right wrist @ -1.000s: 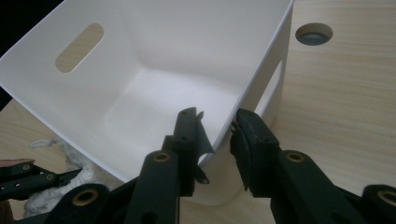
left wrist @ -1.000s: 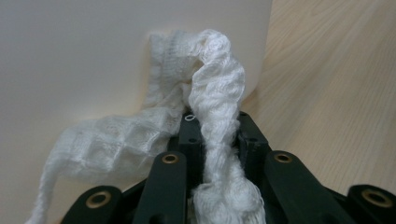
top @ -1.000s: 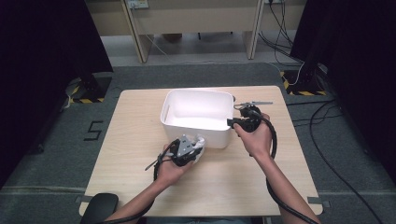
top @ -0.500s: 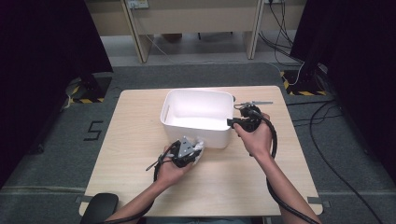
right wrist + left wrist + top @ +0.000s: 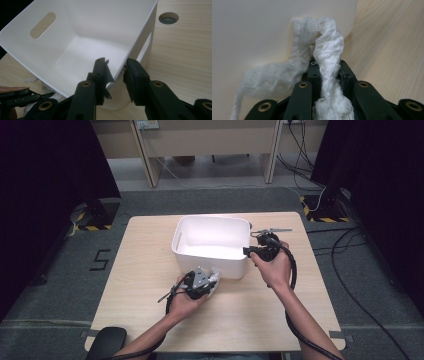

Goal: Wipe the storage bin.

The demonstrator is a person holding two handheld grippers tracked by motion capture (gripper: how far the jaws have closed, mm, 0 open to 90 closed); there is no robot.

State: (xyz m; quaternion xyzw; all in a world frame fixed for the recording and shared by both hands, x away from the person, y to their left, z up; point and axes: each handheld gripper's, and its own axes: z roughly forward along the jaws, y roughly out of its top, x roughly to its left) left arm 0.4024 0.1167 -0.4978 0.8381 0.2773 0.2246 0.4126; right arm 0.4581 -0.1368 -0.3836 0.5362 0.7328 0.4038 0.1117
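Holding the crumpled white gauze-like cloth (image 5: 324,50) in your left gripper (image 5: 200,282), you have the jaws shut tight on a bunched fold of it, with loose tails spilling out to the side and up against the outer wall of the white plastic bin with slotted handles (image 5: 200,227). That cloth sits low at the near side of the bin, just above the pale wooden table (image 5: 150,270), not yet over the rim. Expect it to behave as a very light, limp, open-weave fabric: it will droop, trail and snag on an edge rather than keep any shape, so a pinch through a thick gathered part, as you have now, is the safer hold; a grip on a single thin tail would likely let it slide out or stretch. Your right gripper (image 5: 116,67) stands at the bin's near right corner with its jaws partly open astride the wall, one inside and one outside; from the right gripper view I judge the pads close to the plastic but cannot tell whether they press on it. The bin looks stiff, smooth and light, so it may skid on the table if the cloth drags over it; the rim near that corner seems a sound place to steady it.
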